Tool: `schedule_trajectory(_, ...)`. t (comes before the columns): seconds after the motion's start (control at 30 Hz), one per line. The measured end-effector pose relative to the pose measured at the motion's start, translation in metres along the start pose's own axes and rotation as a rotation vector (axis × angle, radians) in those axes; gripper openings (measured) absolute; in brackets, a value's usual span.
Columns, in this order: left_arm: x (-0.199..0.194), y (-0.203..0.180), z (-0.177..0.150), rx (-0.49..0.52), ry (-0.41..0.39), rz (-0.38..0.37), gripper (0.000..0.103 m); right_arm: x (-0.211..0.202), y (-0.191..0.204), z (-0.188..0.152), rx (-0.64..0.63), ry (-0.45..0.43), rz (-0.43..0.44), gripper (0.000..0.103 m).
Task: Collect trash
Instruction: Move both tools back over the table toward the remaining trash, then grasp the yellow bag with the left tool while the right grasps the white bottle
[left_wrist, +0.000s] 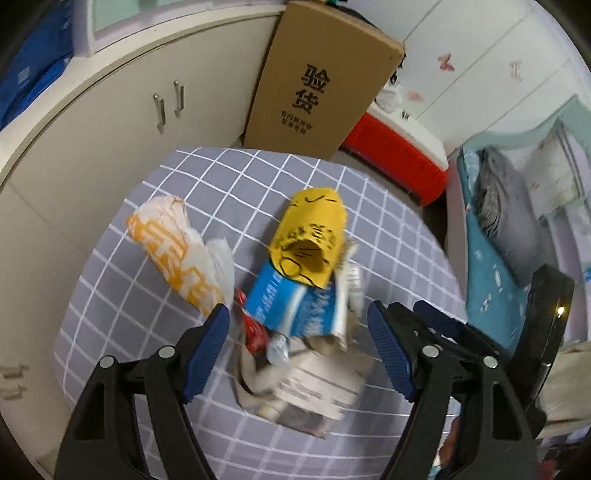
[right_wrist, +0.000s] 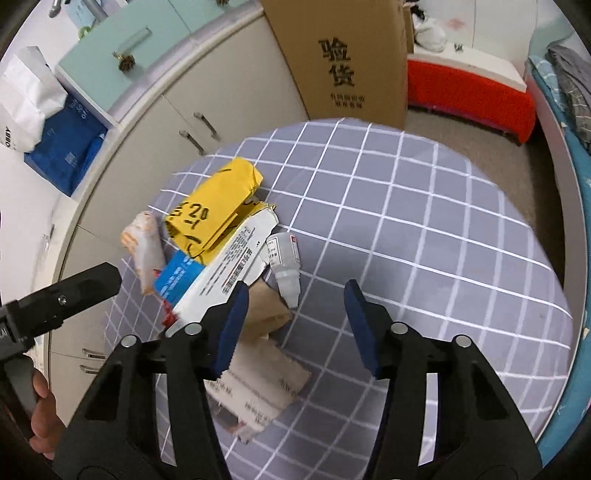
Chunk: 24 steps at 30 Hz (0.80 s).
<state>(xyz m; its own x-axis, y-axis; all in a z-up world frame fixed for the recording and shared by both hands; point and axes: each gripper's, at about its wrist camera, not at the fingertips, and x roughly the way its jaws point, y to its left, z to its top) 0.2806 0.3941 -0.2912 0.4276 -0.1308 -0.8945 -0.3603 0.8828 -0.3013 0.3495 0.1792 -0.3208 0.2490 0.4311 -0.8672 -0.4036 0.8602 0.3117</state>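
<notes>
I have both grippers tilted down over the trash pile (left_wrist: 295, 314), which lies heaped on the grey checked cloth (left_wrist: 388, 229) of the round table, toward the cabinet side. My left gripper (left_wrist: 299, 347) stands wide, its blue pads either side of the blue carton (left_wrist: 291, 306) and the crumpled white paper (left_wrist: 317, 384), gripping nothing. My right gripper (right_wrist: 295, 325) is about half open and empty, hanging over bare cloth just right of the heap, with the small white dropper bottle (right_wrist: 282, 266) lying just ahead of its left finger. To do this well, I judge I should take one piece at a time from the top or edge: the yellow sheet (left_wrist: 314, 236) rests on the blue carton, so lifting it first avoids dragging the rest. The loose bottle looks likely to roll, so I would close across its body squarely. Writing: the tall cardboard box (left_wrist: 314, 81) behind the table reads "验货"; the yellow sheet carries handwritten marks that look like "20"; the carton and bottle print is too small to read.
</notes>
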Motion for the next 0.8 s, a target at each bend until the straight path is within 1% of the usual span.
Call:
schedule_trajectory(0.1, 0.016, 0.002, 0.01, 0.049, 0.005, 0.053, 0.075, 0.017, 0.002, 0.006, -0.005, 0.015, 0.004, 0.047)
schedule_trajectory(0.2, 0.028, 0.004, 0.021, 0.082, 0.016, 0.08, 0.071, 0.033, 0.007, 0.01, -0.023, 0.025, 0.02, 0.047)
schedule_trajectory(0.27, 0.037, 0.004, 0.027, 0.114, 0.027, 0.11, 0.068, 0.042, 0.011, 0.013, -0.043, 0.034, 0.014, 0.046)
schedule_trajectory(0.33, 0.047, 0.003, 0.032, 0.146, 0.046, 0.124, 0.061, 0.049, 0.013, 0.015, -0.05, 0.038, 0.01, 0.042)
schedule_trajectory(0.4, 0.055, 0.0, 0.034, 0.179, 0.057, 0.131, 0.058, 0.057, 0.013, 0.018, -0.047, 0.044, 0.006, 0.036)
schedule_trajectory(0.53, 0.066, -0.015, 0.037, 0.273, 0.044, 0.156, 0.055, 0.063, 0.011, 0.023, -0.044, 0.046, 0.012, 0.032)
schedule_trajectory(0.57, 0.069, -0.019, 0.038, 0.286, 0.044, 0.154, 0.054, 0.064, 0.011, 0.023, -0.047, 0.046, 0.012, 0.029)
schedule_trajectory(0.6, 0.072, -0.021, 0.04, 0.288, 0.047, 0.147, 0.049, 0.064, 0.01, 0.024, -0.047, 0.048, 0.012, 0.025)
schedule_trajectory(0.63, 0.074, -0.023, 0.042, 0.289, 0.051, 0.144, 0.037, 0.064, 0.009, 0.024, -0.044, 0.05, 0.017, 0.025)
schedule_trajectory(0.67, 0.077, -0.024, 0.044, 0.292, 0.054, 0.149, 0.029, 0.064, 0.007, 0.025, -0.036, 0.052, 0.024, 0.025)
schedule_trajectory(0.7, 0.078, -0.025, 0.045, 0.294, 0.052, 0.162, 0.018, 0.062, 0.005, 0.024, -0.031, 0.052, 0.016, 0.025)
schedule_trajectory(0.73, 0.078, -0.026, 0.045, 0.292, 0.051, 0.16, 0.009, 0.06, 0.003, 0.024, -0.027, 0.052, 0.015, 0.025)
schedule_trajectory(0.8, 0.076, -0.028, 0.045, 0.284, 0.048, 0.144, 0.007, 0.056, -0.002, 0.022, -0.003, 0.053, 0.024, 0.025)
